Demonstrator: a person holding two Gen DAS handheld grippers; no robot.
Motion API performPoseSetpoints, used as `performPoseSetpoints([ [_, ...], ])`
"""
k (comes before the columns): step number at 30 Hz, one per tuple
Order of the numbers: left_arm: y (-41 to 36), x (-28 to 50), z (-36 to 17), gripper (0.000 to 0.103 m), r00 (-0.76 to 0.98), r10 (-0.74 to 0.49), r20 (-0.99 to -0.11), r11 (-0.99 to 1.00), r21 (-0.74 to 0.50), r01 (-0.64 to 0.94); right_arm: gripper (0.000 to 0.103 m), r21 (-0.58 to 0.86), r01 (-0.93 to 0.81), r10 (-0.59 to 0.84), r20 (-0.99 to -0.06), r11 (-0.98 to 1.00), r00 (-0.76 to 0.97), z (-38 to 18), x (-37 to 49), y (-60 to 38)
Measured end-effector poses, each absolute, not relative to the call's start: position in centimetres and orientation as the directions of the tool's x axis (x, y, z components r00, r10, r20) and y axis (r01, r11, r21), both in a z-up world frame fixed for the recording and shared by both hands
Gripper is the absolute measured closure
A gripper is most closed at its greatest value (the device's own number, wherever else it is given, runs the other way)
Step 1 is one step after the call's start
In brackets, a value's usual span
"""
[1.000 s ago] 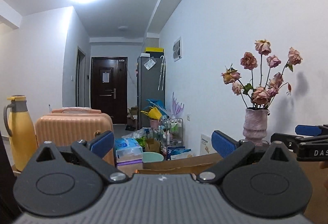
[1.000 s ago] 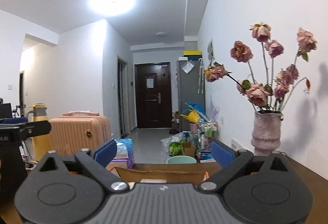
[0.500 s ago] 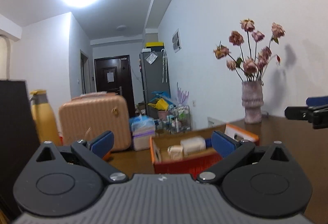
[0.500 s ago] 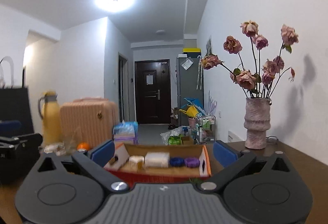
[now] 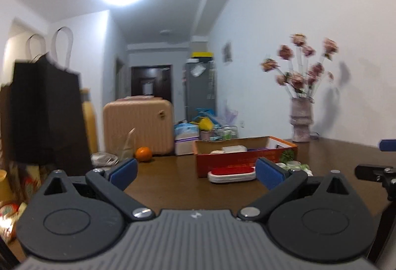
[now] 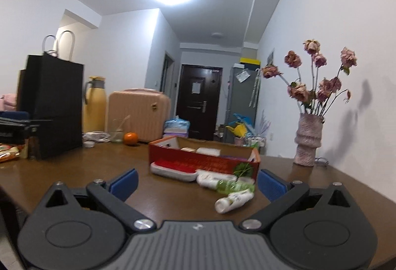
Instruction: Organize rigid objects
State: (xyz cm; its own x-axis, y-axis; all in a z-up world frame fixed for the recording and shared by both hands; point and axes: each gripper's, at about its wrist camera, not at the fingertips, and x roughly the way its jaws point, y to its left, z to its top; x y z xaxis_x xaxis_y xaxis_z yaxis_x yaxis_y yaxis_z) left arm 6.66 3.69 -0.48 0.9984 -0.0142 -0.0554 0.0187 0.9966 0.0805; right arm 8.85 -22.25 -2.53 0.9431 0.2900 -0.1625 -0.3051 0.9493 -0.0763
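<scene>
A red and orange cardboard box (image 6: 203, 162) stands on the brown table (image 6: 74, 171) and holds several small items. It also shows in the left wrist view (image 5: 237, 158). A white and red flat case (image 6: 173, 168) lies against its front, also seen in the left wrist view (image 5: 231, 174). Small white and green bottles (image 6: 230, 192) lie beside the case. My left gripper (image 5: 195, 172) is open and empty, short of the box. My right gripper (image 6: 196, 182) is open and empty, just before the bottles.
A black paper bag (image 6: 52, 106), a yellow jug (image 6: 94, 104), a pink suitcase (image 6: 138, 114), a glass jar (image 6: 117, 130) and an orange (image 6: 130, 138) stand at the table's far left. A vase of dried roses (image 6: 308, 144) stands at the right by the wall.
Both grippers have pulled back and tilted down. The box, once close under the fingers, now sits farther off, and the case and bottles in front of it have come into view.
</scene>
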Motion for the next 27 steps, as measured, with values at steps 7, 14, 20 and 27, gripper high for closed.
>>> performPoseSetpoints([
  [7,2.5,8.6,-0.7,0.000,0.997,-0.046,-0.060,0.997,0.065,0.050,0.000,-0.073,-0.271,0.249,-0.221,0.960,0.943,-3.6,11.3,-22.1],
  [14,1.2,12.5,-1.8,0.000,0.990,-0.059,-0.132,0.994,0.080,0.070,0.001,-0.003,-0.177,0.167,-0.314,0.984,0.934,-4.4,17.5,-23.5],
  [20,-0.9,19.1,-2.3,0.000,0.971,-0.065,-0.229,0.987,0.132,0.097,0.013,0.001,-0.198,0.184,-0.376,0.980,0.908,-4.2,25.6,-24.2],
  [27,-4.6,30.9,-2.9,0.032,0.896,-0.232,-0.379,0.961,0.051,0.271,0.024,0.019,-0.264,0.245,-0.439,0.964,0.864,-3.8,35.2,-26.4],
])
